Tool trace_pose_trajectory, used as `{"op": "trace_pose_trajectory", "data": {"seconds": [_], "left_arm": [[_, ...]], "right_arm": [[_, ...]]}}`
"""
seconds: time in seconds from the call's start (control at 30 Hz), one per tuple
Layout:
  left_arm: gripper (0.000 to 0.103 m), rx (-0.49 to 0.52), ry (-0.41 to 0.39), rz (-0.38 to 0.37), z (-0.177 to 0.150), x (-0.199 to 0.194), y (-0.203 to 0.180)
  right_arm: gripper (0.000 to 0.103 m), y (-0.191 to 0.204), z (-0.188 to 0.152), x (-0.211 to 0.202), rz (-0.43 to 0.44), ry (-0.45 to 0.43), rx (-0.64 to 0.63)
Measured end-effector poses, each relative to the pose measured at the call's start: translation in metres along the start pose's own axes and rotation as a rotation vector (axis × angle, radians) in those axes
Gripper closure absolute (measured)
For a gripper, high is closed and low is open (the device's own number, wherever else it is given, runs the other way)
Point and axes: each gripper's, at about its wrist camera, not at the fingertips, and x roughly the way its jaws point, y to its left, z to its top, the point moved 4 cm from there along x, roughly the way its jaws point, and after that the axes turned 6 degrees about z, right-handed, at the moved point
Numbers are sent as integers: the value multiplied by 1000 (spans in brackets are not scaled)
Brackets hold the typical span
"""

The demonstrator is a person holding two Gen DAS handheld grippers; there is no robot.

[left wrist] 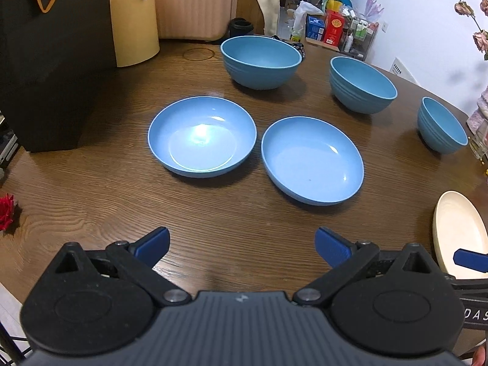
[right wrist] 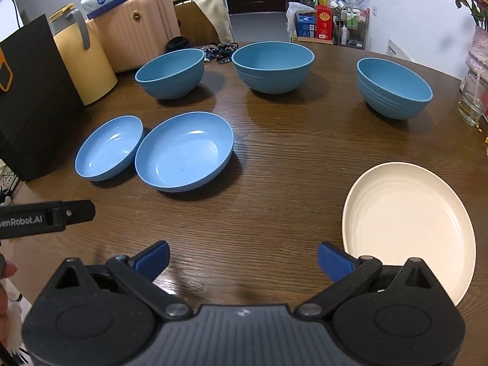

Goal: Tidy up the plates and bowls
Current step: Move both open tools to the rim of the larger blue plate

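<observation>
Two shallow blue plates sit side by side mid-table: the left plate (left wrist: 202, 136) (right wrist: 109, 152) and the right plate (left wrist: 312, 160) (right wrist: 184, 152). Behind them stand three deep blue bowls: left bowl (left wrist: 260, 61) (right wrist: 170, 73), middle bowl (left wrist: 362, 84) (right wrist: 273, 66), right bowl (left wrist: 441, 125) (right wrist: 394, 87). A cream plate (right wrist: 408, 228) (left wrist: 457, 233) lies at the near right. My left gripper (left wrist: 242, 248) hangs open over bare wood in front of the blue plates. My right gripper (right wrist: 243, 260) is open too, with its right finger beside the cream plate's near-left rim.
A black box (left wrist: 52, 61) (right wrist: 27, 97), a yellow jug (left wrist: 134, 18) (right wrist: 84, 58) and a pink case (left wrist: 195, 3) (right wrist: 137, 27) crowd the back left. A glass (right wrist: 472, 99) and flowers stand at the right edge. A red flower (left wrist: 6, 212) lies at the near left.
</observation>
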Motion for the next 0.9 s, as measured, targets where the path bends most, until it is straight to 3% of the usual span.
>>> {"op": "trace_pose_trajectory", "data": {"seconds": [0.57,0.9], "left_arm": [[0,48,-14,-53,15,13,33],[0,102,16,-121,37,28,27]], "right_arm": [[0,29,-1,16,-55,-12,52],[0,26,13,22,-129,-39,139]]}}
